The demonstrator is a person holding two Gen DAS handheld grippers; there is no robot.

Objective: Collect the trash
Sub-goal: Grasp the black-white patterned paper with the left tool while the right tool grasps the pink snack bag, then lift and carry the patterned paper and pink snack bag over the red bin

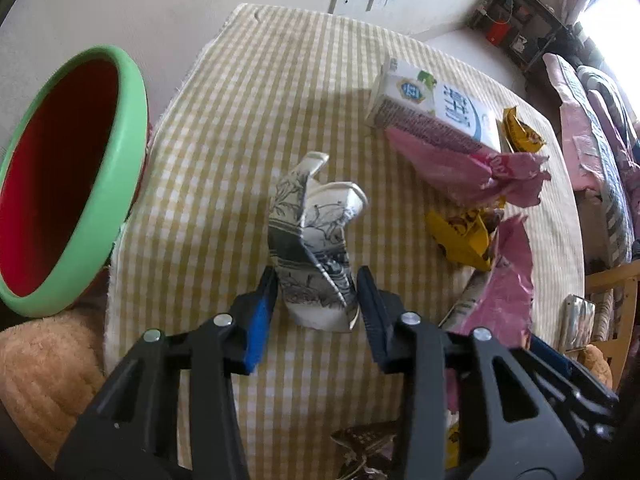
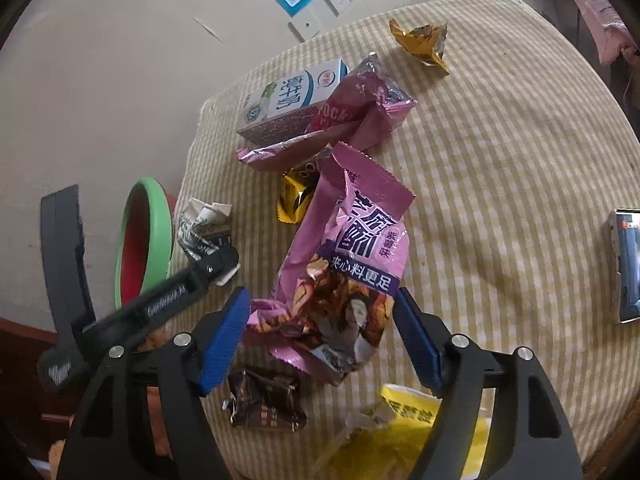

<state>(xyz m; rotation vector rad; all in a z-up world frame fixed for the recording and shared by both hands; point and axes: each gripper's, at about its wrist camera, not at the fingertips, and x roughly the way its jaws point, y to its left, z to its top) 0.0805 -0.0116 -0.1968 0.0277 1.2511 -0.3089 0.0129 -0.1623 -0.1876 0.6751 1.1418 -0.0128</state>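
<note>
1. A table draped in a yellow-and-white checked cloth (image 1: pixel 280 92) carries a scatter of litter; a bin with a green rim and red inside (image 1: pixel 80 184) stands just off the cloth's left edge.
2. The left gripper (image 1: pixel 316 292) points steeply down near the cloth's left edge, its fingers apart on either side of a crumpled paper cup with a grey printed pattern (image 1: pixel 316 240); whether the pads actually press the cup cannot be told.
3. The right gripper (image 2: pixel 320 320) hangs over the near part of the cloth, fingers spread wide around the lower end of a torn pink snack bag (image 2: pixel 348 264), neither pad pressing on it.
4. Toward the far edge lies a white-and-blue milk carton (image 2: pixel 288 100), with a second pink wrapper (image 2: pixel 360 116) resting against it.
5. A gold wrapper (image 2: pixel 424 44) sits alone near the far edge; another gold wrapper (image 2: pixel 296 196) lies between the 2 pink bags.
6. A dark brown wrapper (image 2: pixel 264 404) and a yellow bag (image 2: pixel 408 420) lie at the near edge.
</note>
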